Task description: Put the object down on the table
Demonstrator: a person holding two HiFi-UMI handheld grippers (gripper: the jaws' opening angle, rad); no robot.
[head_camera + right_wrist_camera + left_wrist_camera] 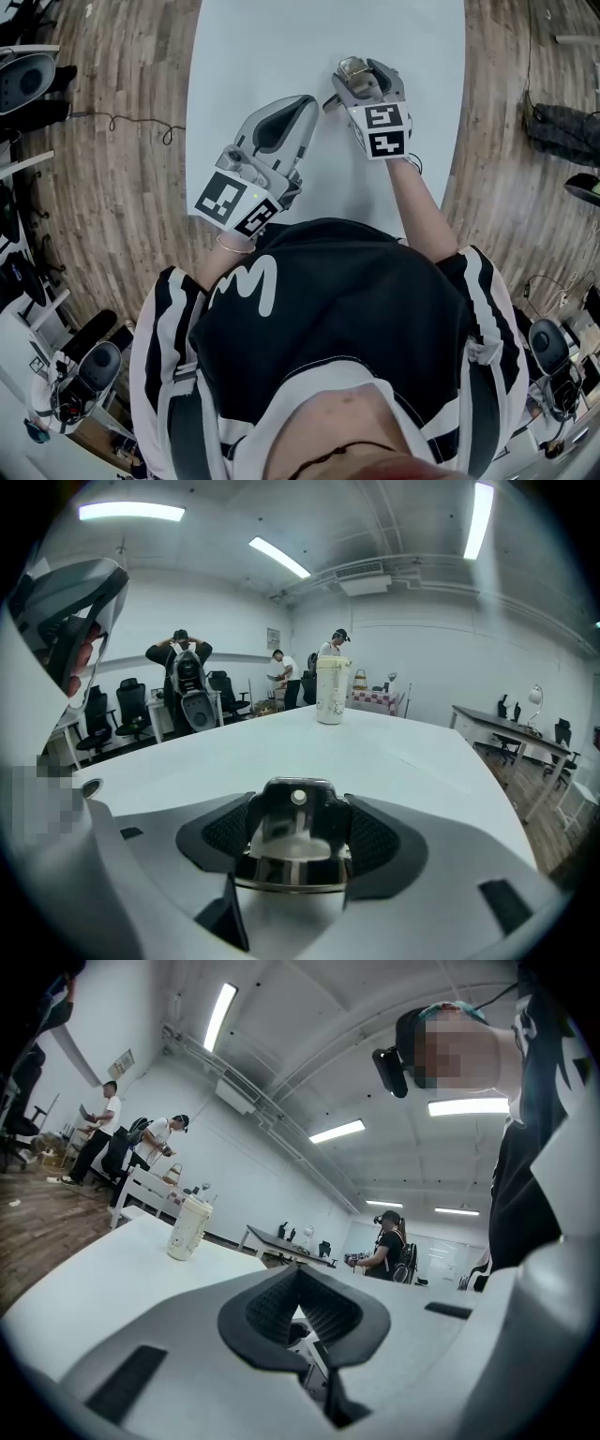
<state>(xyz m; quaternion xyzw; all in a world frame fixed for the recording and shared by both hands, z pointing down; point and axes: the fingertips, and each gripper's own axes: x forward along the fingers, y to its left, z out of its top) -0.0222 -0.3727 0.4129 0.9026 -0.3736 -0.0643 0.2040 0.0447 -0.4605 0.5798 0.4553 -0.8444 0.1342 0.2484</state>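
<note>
A shiny metal object [292,855] sits clamped between the black pads of my right gripper [295,829], which is shut on it. In the head view that gripper [349,79] hovers over the white table [272,56], right of centre, with the metal object [353,67] showing at its tip. My left gripper [302,111] hangs close beside it to the left, over the table's near part. Its pads [323,1309] meet with nothing between them, so the left gripper [300,1290] is shut and empty.
A cream tumbler [330,692] stands far out on the table, also seen from the left gripper [187,1227]. Wood floor [112,178] with cables flanks the table on both sides. Several people, office chairs [131,705] and desks [281,1241] fill the room behind.
</note>
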